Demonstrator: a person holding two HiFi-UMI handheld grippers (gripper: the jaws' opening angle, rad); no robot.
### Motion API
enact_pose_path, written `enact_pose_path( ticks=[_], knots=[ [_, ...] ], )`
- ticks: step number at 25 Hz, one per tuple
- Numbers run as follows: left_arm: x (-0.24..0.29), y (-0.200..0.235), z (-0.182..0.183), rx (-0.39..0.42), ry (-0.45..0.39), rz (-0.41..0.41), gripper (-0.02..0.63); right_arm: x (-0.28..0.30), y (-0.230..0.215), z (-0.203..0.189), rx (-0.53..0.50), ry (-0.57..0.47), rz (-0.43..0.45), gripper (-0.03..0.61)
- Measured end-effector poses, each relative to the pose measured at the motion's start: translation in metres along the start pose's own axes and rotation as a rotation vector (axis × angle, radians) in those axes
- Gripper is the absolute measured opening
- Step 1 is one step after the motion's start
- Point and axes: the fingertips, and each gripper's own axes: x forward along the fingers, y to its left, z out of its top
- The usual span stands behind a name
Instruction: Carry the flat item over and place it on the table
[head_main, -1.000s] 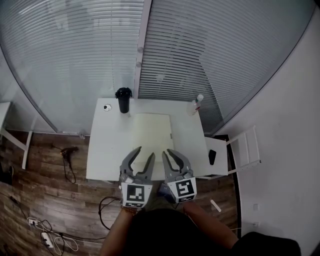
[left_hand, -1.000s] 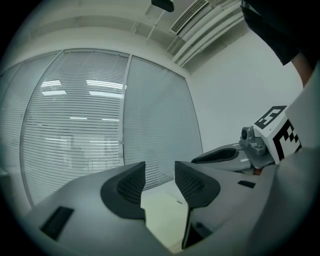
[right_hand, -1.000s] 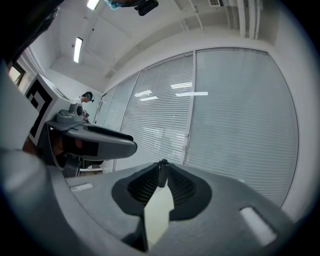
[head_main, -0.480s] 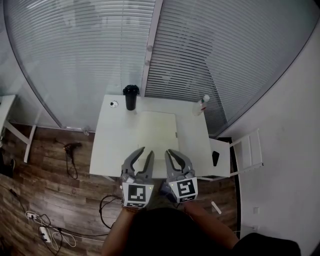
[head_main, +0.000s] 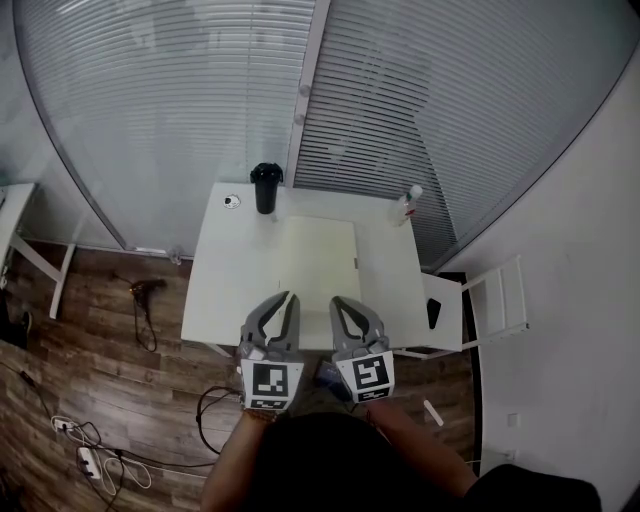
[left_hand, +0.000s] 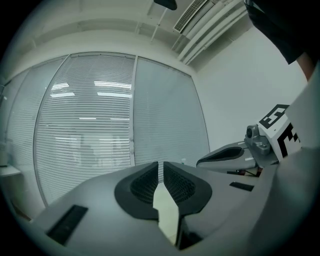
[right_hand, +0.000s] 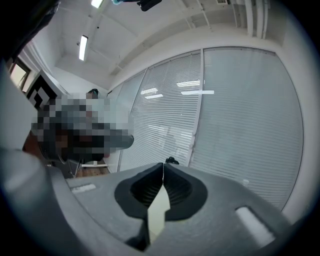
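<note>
Lying beyond left gripper (head_main: 290, 297): flat item (head_main: 316, 255)

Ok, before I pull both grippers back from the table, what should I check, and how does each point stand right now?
1. Flat item lies flat on the table: ok.
2. Left gripper: jaws have just been closing, now together, nothing between them: ok.
3. Right gripper: likewise just closed, empty: ok.
4. Black cup upright at the table's far edge: ok.
5. Bottle upright beyond the item's far right corner: ok.
6. Item's near edge fully on the table: cannot tell, grippers cover it.
</note>
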Motion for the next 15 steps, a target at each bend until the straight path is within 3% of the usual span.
enact_pose_path(
  ticks=[15],
  knots=[
    [-0.0054,-0.0028,-0.0096,-0.017,0.046,0.025,0.037,-0.0088,0.0009,-0.0072,0.0,0.011,0.019,-0.002]
  ],
)
